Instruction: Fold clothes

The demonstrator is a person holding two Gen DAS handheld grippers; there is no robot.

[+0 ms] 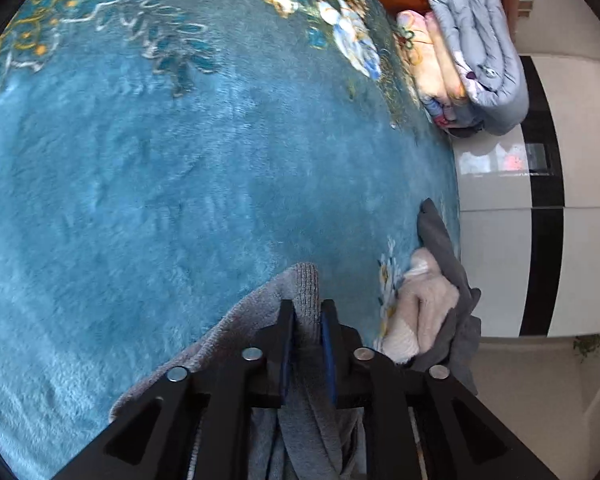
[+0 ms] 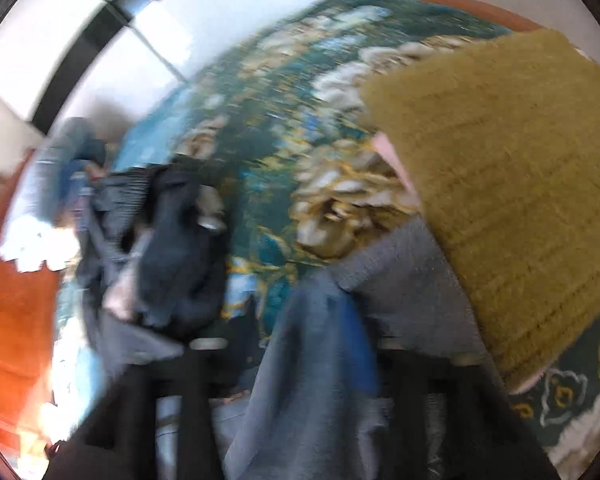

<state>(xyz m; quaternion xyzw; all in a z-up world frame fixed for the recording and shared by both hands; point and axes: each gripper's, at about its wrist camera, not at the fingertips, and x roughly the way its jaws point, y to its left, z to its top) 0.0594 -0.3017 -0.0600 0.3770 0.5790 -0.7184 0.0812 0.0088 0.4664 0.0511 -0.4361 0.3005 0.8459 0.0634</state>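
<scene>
My left gripper [image 1: 306,316] is shut on the ribbed edge of a grey knit garment [image 1: 236,320], which hangs over the blue floral blanket [image 1: 180,160]. In the blurred right wrist view, my right gripper [image 2: 320,320] is shut on grey fabric of the same kind, the grey garment [image 2: 400,280], which drapes down between its fingers. An olive-green knit garment [image 2: 520,200] lies folded to the right of it.
A pile of dark clothes [image 2: 160,240] lies to the left in the right wrist view. A pink fluffy garment [image 1: 420,304] and a dark grey one [image 1: 444,248] lie at the blanket's right edge. Folded quilts [image 1: 468,52] are stacked at the far right. A white wardrobe [image 1: 572,160] stands beyond.
</scene>
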